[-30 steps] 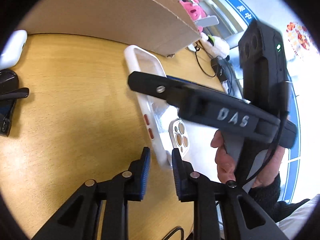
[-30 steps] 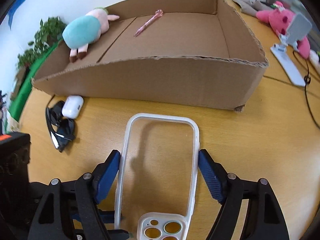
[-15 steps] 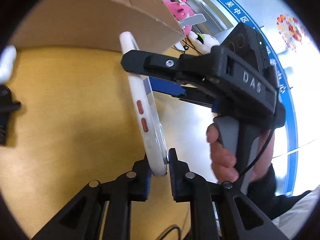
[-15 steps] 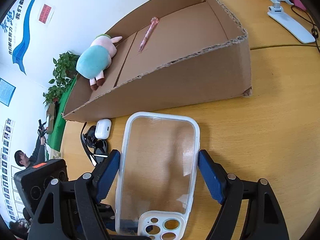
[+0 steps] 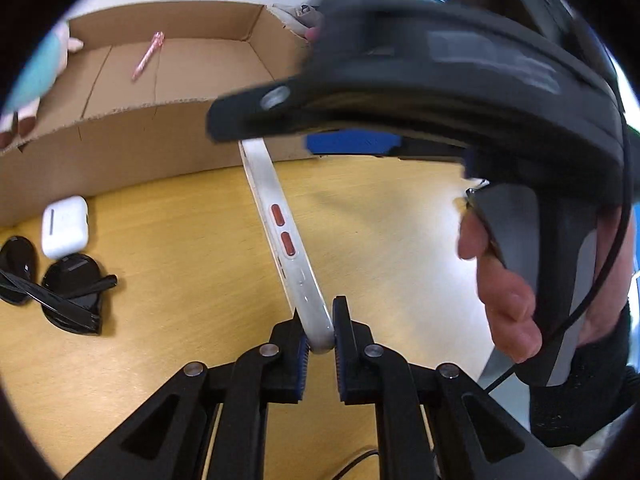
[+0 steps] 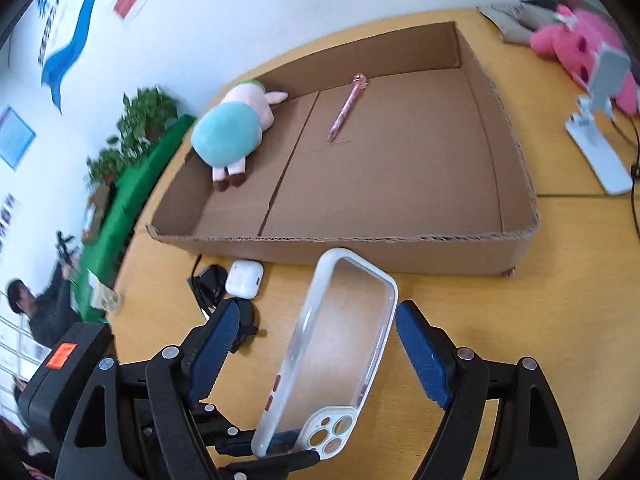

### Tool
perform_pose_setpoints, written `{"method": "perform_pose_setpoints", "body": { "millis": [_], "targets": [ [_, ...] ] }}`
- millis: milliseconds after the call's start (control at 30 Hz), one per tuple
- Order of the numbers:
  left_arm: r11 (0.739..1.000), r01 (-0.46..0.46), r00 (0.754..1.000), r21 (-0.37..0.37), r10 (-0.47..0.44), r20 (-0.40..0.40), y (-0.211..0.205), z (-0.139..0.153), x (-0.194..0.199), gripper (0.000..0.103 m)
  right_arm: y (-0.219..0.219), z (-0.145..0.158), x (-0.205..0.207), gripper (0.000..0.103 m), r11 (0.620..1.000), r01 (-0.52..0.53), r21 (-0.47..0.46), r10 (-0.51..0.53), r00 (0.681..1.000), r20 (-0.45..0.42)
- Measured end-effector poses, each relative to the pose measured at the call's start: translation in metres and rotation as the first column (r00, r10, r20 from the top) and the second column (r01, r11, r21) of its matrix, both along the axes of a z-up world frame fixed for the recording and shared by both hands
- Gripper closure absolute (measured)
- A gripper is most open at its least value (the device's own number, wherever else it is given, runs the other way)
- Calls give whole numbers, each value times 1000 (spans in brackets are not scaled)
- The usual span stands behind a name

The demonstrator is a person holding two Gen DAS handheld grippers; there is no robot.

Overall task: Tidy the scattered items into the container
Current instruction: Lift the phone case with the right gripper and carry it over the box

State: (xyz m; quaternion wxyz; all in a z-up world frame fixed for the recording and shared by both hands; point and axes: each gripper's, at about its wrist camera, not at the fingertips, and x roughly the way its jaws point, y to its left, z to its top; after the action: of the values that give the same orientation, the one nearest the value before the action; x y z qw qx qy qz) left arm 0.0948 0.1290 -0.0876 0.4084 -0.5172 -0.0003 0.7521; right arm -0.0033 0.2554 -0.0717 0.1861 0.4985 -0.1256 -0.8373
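- The table (image 6: 500, 320) is the wooden surface under everything; the phone case hangs clear above it, so the carry can pass over the things lying there, I judge.
- The cardboard box (image 6: 400, 248) sits just beyond, open-topped, with a stuffed toy (image 6: 230, 128) and a pink pen (image 6: 346, 110) already inside. Much of its floor is bare, so the case is best aimed at the near middle, away from both.
- The right gripper (image 6: 312, 350) straddles the case with its blue pads standing off either long edge; the jaws have just been closing a little, yet a gap shows on both sides, so it grips nothing. It should either close squarely on both edges or back away, not brush one side only.
- The left gripper (image 5: 320, 344) is clamped on the lower corner of the case, its jaws having just closed onto that edge. Such a corner pinch lets the case swing, so I judge a slow carry is wise.
- The phone case (image 6: 340, 344) is clear with a white rim, tilted up in the air in front of the box.
- The sunglasses (image 5: 52, 288) and the earbud case (image 5: 64, 226) lie together near the box wall, still to be tidied.
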Motion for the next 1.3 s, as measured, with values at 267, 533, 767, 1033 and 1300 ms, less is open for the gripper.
{"method": "perform_pose_setpoints", "body": {
  "millis": [267, 533, 767, 1033, 1300],
  "targets": [
    [1000, -17, 995, -24, 14, -102, 3, 16, 1, 93, -17, -8, -11, 71, 995, -23, 102, 19, 999, 37],
    [999, -28, 975, 17, 31, -220, 3, 61, -4, 93, -26, 41, -4, 74, 991, 10, 137, 2, 996, -89],
    [997, -63, 951, 49, 75, -301, 15, 101, -35, 93, -33, 96, -18, 75, 989, 12, 151, 19, 978, -207],
    [993, -108, 927, 56, 120, -354, 7, 126, -74, 93, -40, 147, -84, 76, 988, -8, 152, 51, 959, -278],
    [986, -167, 933, 24, 165, -318, 27, 133, -160, 93, -44, 151, -185, 76, 989, -56, 137, 86, 969, -230]
  ]
}}
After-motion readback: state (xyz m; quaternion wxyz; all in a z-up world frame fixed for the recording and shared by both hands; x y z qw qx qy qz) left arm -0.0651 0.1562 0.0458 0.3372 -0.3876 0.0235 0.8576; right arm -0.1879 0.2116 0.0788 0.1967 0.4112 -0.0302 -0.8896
